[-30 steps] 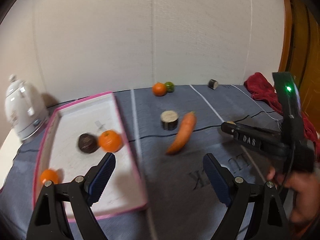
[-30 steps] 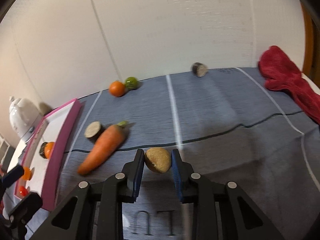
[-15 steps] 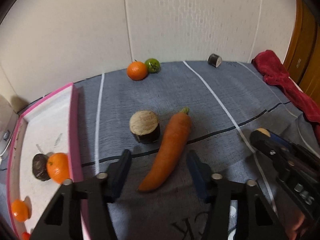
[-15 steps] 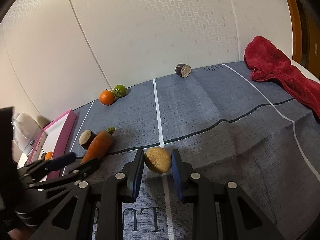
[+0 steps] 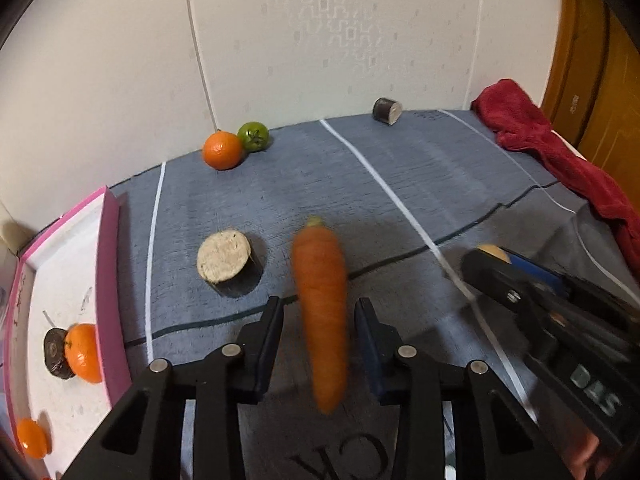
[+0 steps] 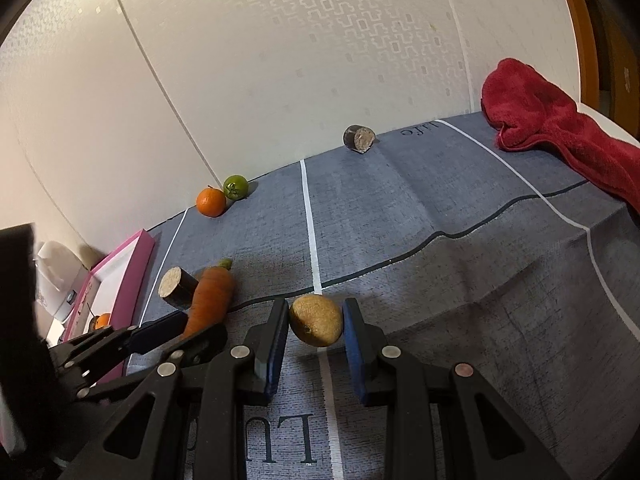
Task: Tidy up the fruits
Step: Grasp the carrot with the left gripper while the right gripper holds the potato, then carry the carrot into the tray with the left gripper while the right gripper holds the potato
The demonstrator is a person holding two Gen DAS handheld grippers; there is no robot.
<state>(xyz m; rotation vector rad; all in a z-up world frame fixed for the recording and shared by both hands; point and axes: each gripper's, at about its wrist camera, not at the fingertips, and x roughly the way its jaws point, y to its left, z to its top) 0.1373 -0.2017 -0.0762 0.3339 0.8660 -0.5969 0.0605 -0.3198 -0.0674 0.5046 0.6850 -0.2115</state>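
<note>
On the grey cloth, the left gripper straddles a carrot; its jaws have just been closing, yet a sliver of gap shows either side, so no pressing is seen. The right gripper is clamped on a brown kiwi. An orange and a green fruit lie touching by the wall. The pink tray holds more oranges at left.
</note>
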